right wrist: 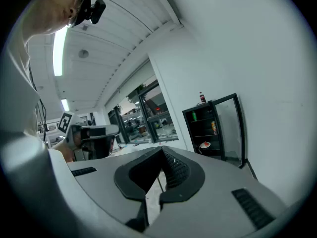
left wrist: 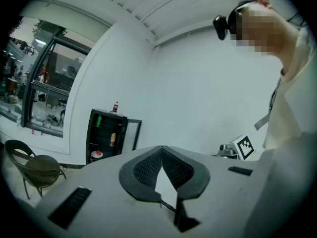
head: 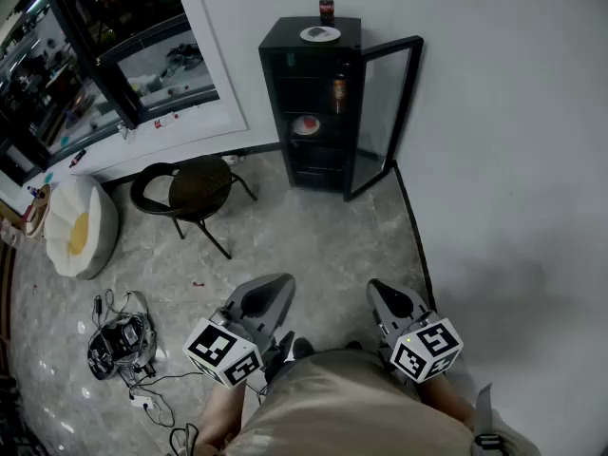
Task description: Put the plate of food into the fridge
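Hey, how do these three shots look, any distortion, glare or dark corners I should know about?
Head view: evenly lit, mild wide-angle bend, black glass-door fridge sharp, sheen on the glossy grey floor at lower left. Left gripper view: heavy fisheye, black corners, straight edges bowed. Right gripper view: same fisheye, long ceiling strip light blown out white.

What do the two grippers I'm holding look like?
The left gripper and right gripper are smooth grey wedge-shaped shells with black ribbed pads at the jaws. Each carries a white cube with black square markers. The person wears a beige top.
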